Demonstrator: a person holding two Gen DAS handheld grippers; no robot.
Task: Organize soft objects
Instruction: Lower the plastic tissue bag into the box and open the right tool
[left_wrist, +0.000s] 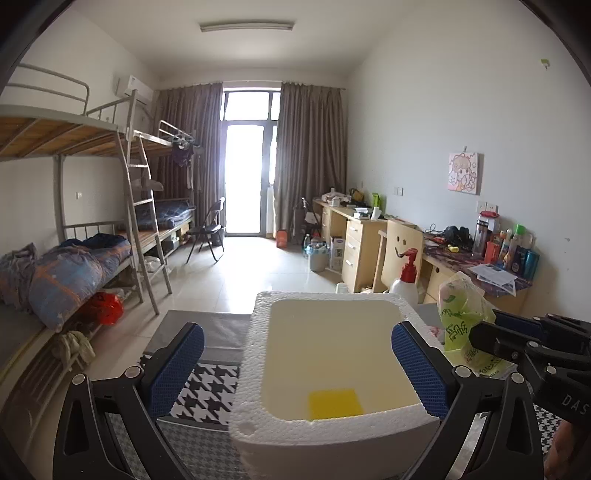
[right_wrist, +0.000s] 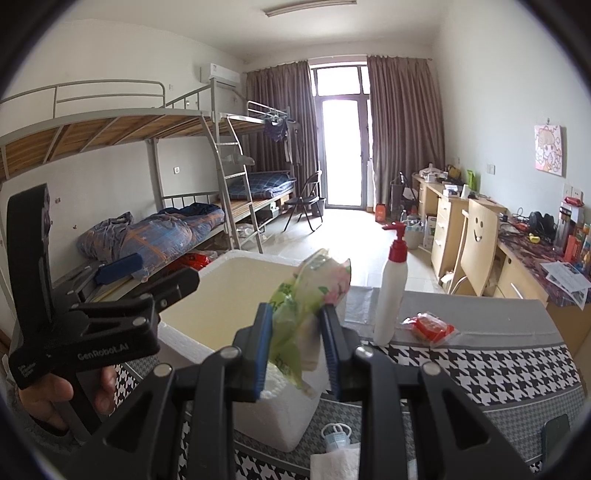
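While right hand-held gripper (right_wrist: 297, 350) clamps tissue pack (right_wrist: 306, 295), left hand-held gripper (left_wrist: 297, 363) gapes over foam box (left_wrist: 255, 332); pump bottle (right_wrist: 391, 295) beside.

"GenRobot.AI" — on the left gripper (right_wrist: 122, 273) body

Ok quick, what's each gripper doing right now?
Left gripper: open, holding nothing, over the foam box.
Right gripper: shut on the green tissue pack.
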